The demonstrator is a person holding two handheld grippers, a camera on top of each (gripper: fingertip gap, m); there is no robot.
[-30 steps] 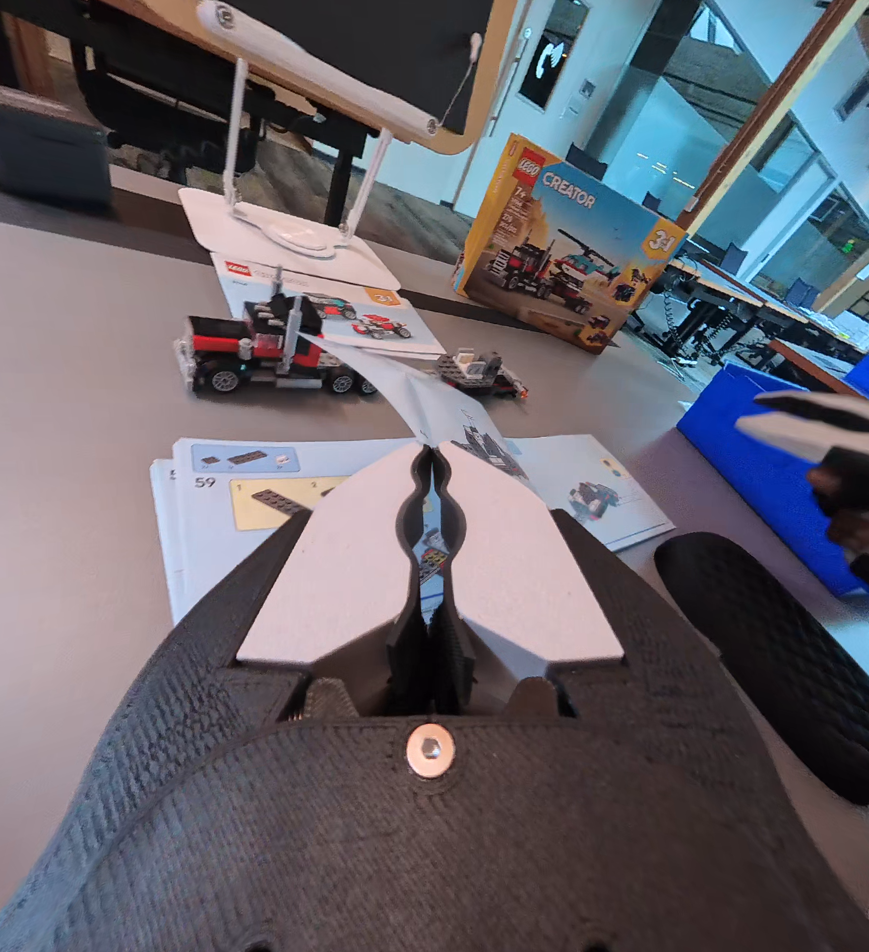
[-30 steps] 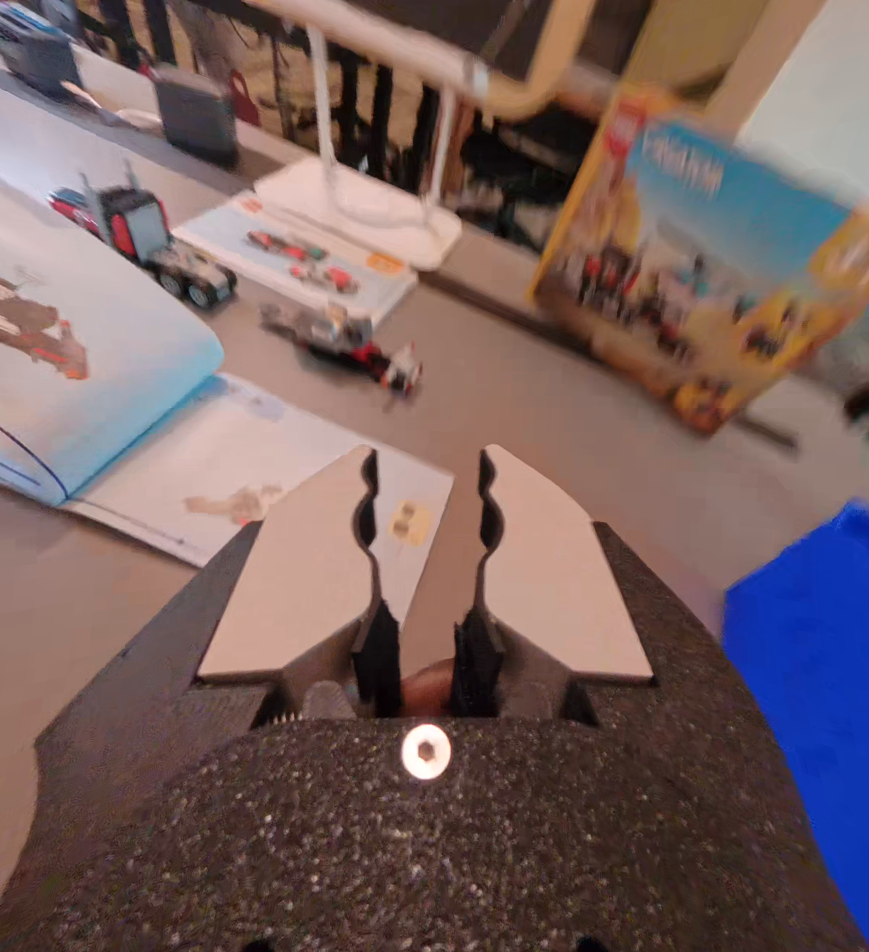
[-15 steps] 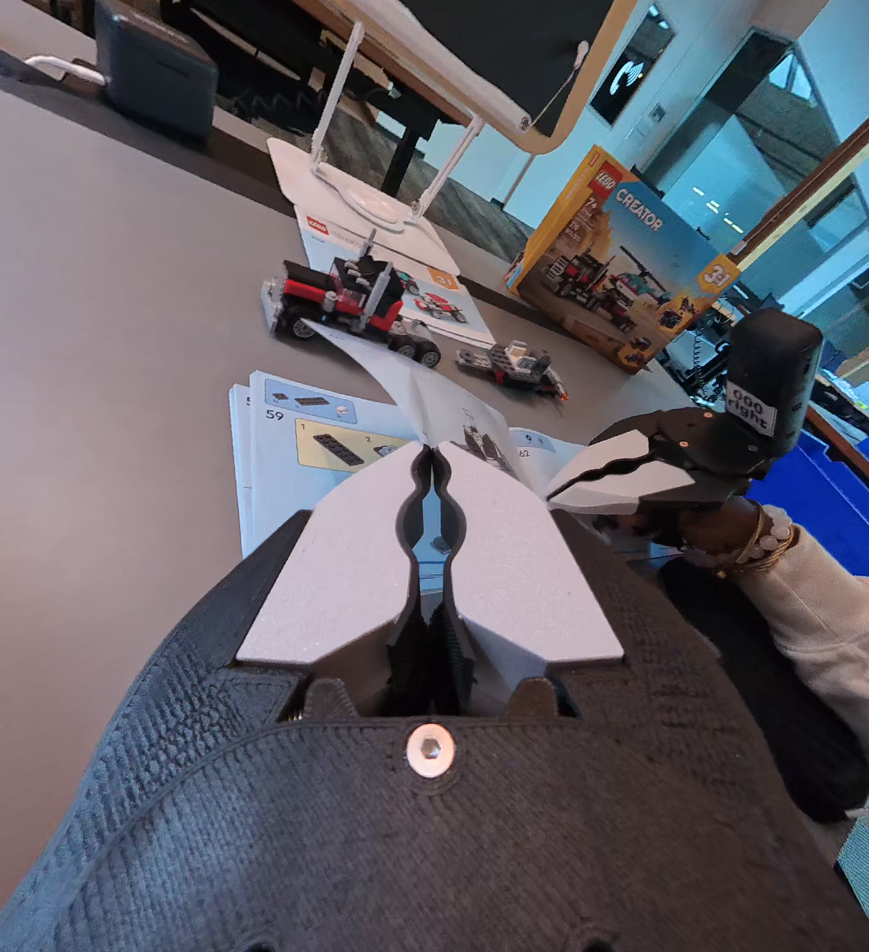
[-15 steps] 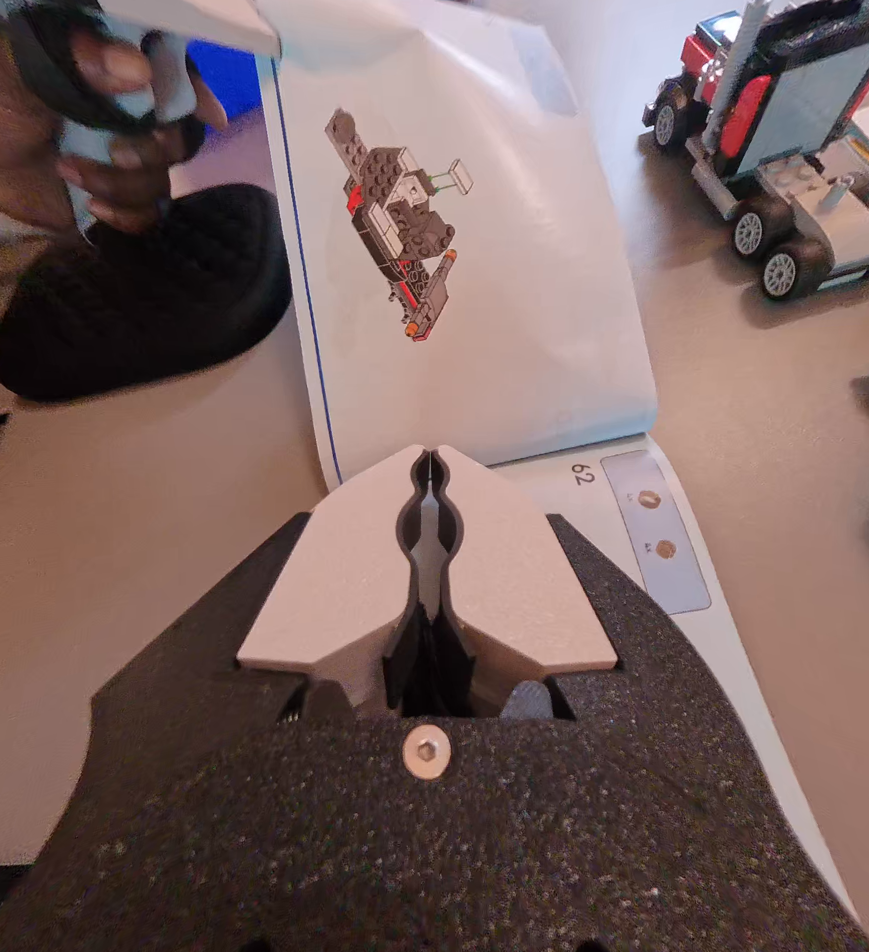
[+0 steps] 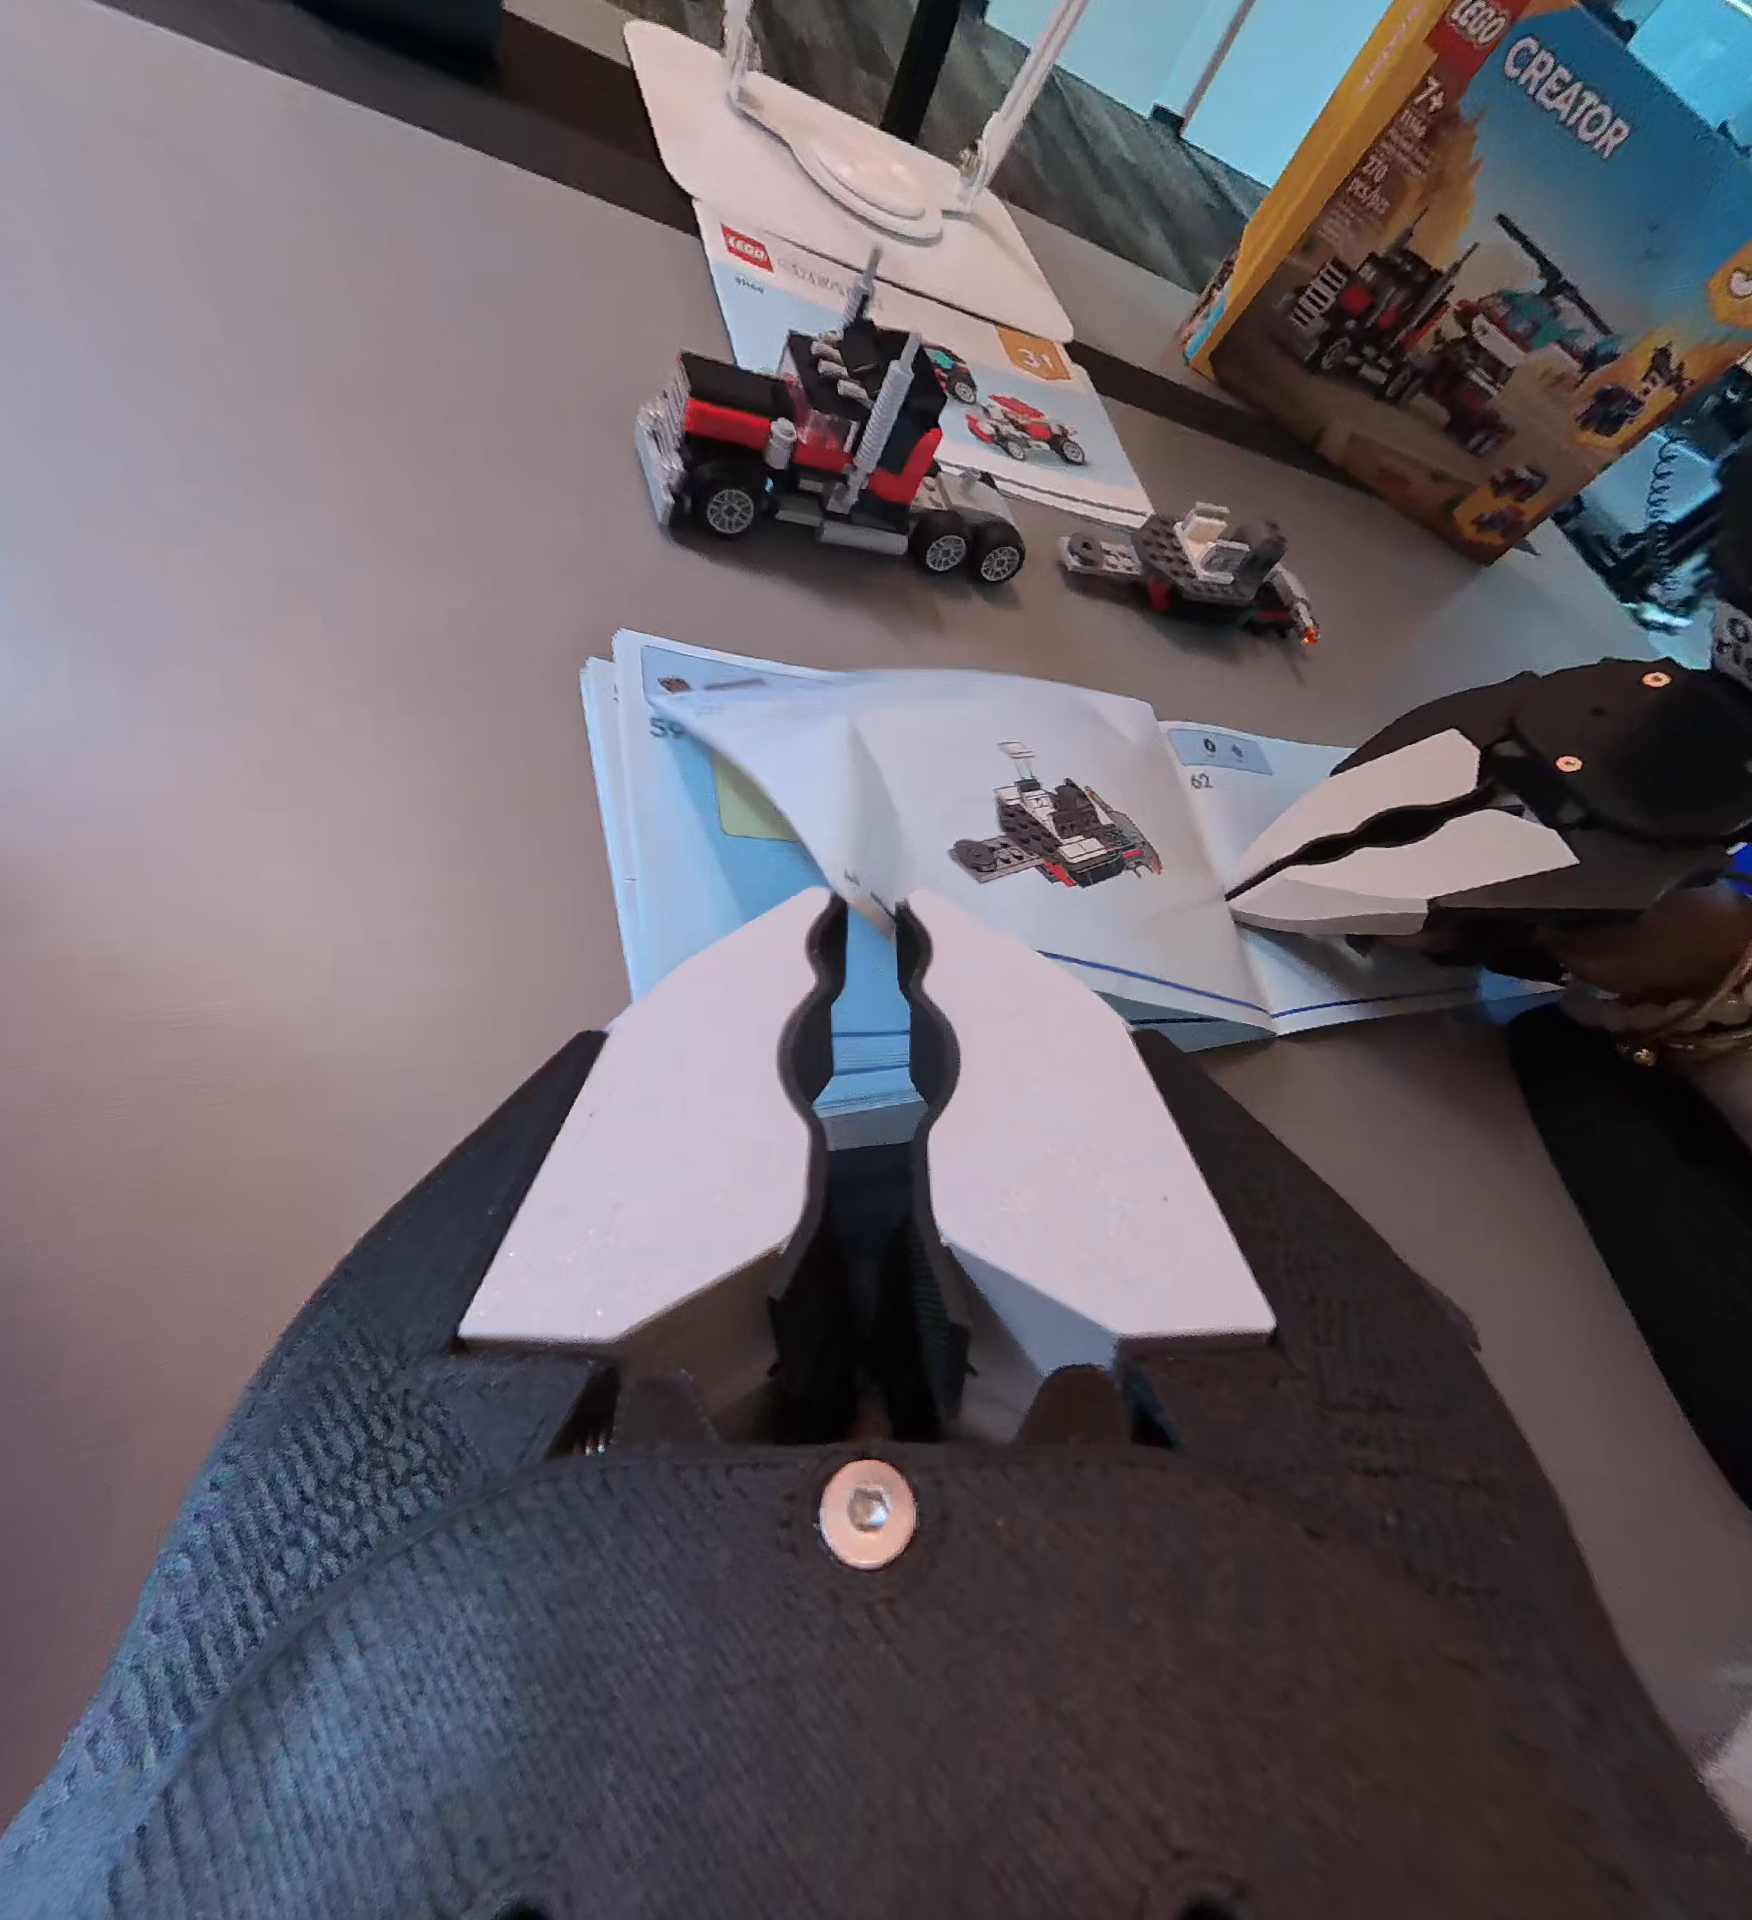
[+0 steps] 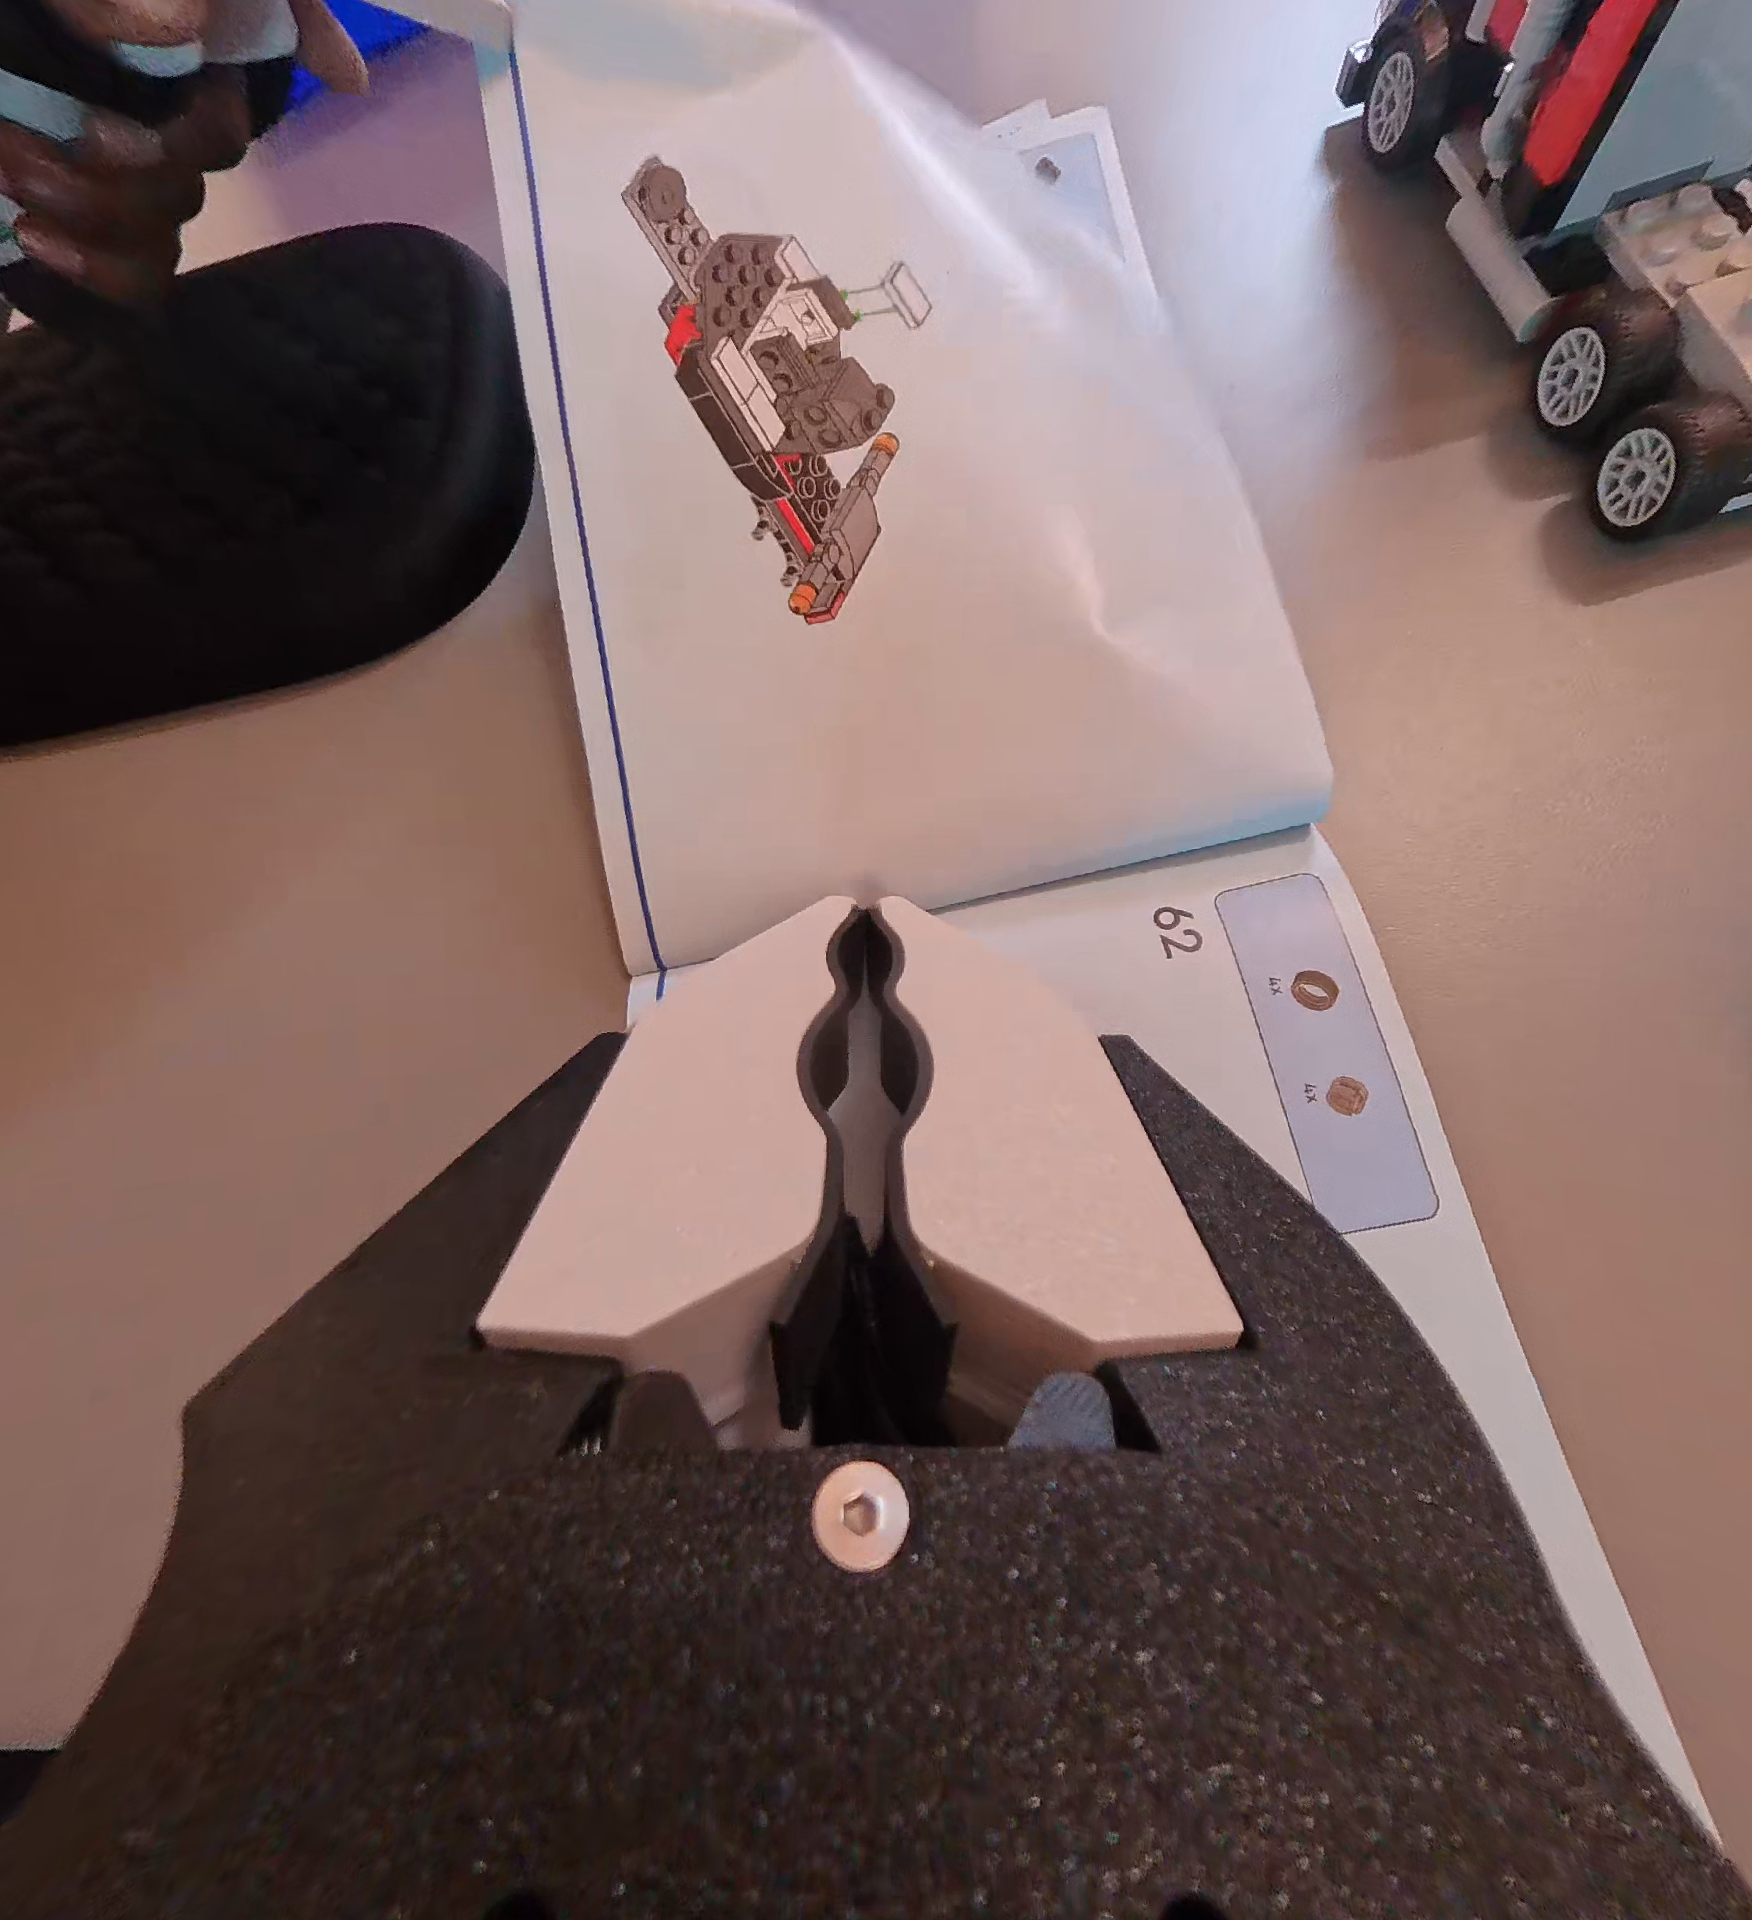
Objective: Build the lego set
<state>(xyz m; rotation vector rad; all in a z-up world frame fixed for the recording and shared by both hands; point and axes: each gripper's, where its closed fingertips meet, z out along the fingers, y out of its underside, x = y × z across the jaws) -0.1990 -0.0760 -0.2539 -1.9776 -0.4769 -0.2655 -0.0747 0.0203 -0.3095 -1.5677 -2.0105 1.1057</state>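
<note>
— Lying open near the worktop's middle, the instruction booklet runs lengthwise left to right; one page curls up.

— Grippers?

— Left gripper slightly spread, empty. Right gripper pressed together on the page edge.

— Models?

— Red truck nose left; in the right wrist view it is cut off at the edge.

An open-plan office or lab workspace: a broad grey table stands before glass partitions and pale blue-lit walls, with the white foot of a stand resting at its far edge. A boxed brick set stands upright on it, beside printed instruction booklets and a built toy truck. A black padded chair seat sits just beside the table.
</note>
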